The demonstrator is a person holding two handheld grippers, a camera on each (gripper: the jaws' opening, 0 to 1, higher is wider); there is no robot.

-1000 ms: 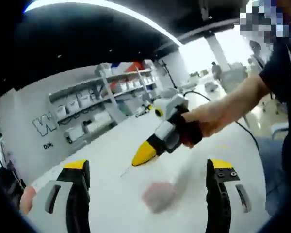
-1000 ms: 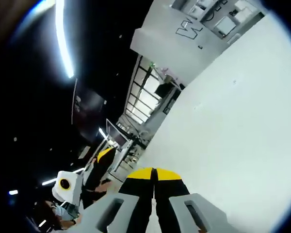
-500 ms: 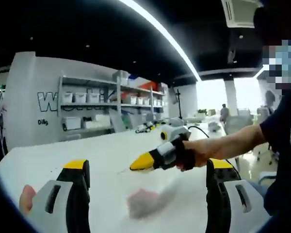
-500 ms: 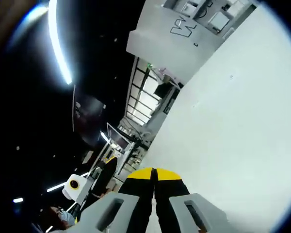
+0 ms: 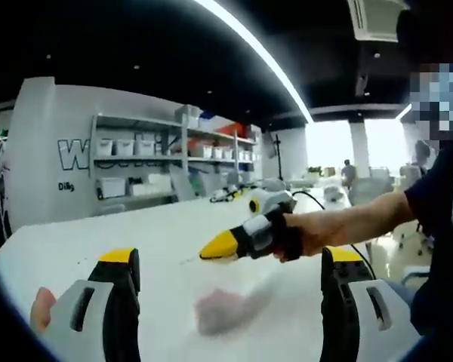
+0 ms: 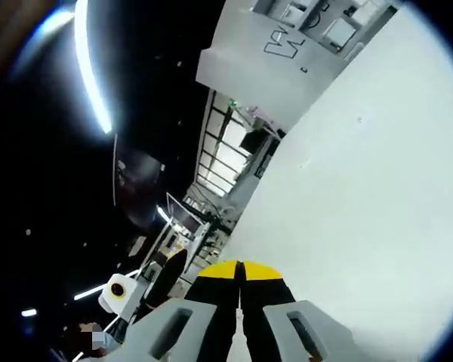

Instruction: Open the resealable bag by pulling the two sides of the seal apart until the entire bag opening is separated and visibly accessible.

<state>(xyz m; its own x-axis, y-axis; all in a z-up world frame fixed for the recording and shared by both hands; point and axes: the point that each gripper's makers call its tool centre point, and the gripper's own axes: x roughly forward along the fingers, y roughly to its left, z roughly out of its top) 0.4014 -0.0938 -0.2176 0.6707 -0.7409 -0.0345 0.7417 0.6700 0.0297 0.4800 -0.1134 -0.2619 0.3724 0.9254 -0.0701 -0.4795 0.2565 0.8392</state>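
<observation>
1. In the left gripper view, the left gripper [image 5: 230,260] has its jaws wide open, one at each side, with nothing between them.
2. The right gripper [image 5: 220,245] comes into that view from the right, held in a person's hand [image 5: 302,234]. Its yellow tips are pressed together.
3. In the right gripper view, the right gripper [image 6: 240,270] has its jaws closed tight, yellow tips touching. I cannot tell if anything thin is pinched there.
4. The bag [image 5: 226,308] is a blurry, see-through shape with something pinkish inside. It sits low in the left gripper view, between the open jaws and just below the right gripper's tips. It is too blurry to tell if the right gripper touches it or if the seal is open.
5. The white tabletop [image 5: 151,234] spreads out under both grippers.
6. Behind it are shelves [image 5: 136,162] with white boxes, and a wall with big letters.
</observation>
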